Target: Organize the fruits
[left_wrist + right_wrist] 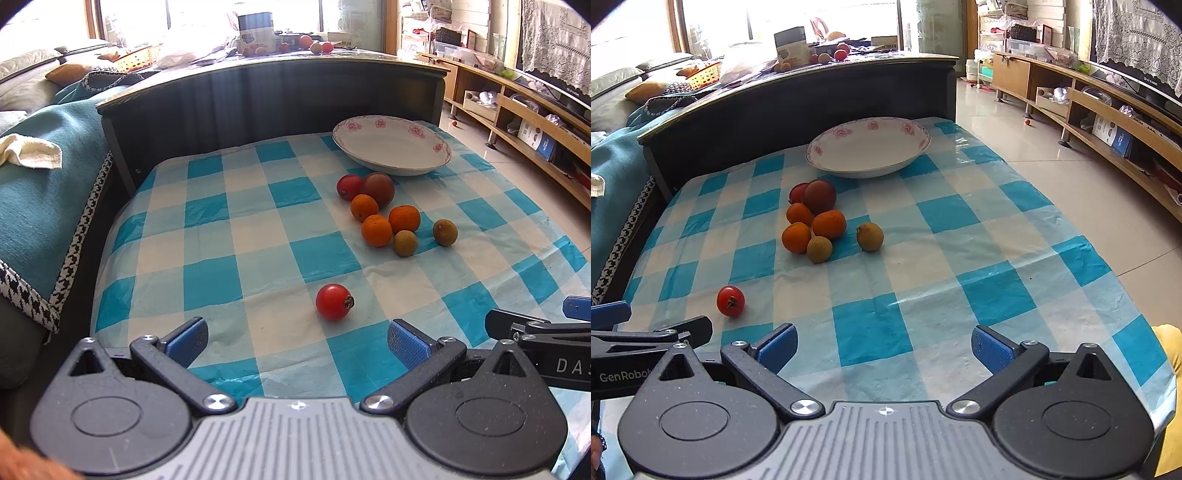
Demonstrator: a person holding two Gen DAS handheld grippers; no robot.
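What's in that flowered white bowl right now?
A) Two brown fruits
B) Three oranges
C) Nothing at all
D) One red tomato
C: the bowl shows only its bare white inside, while every fruit, such as the lone red tomato and the oranges, lies on the checked tablecloth in front of it.
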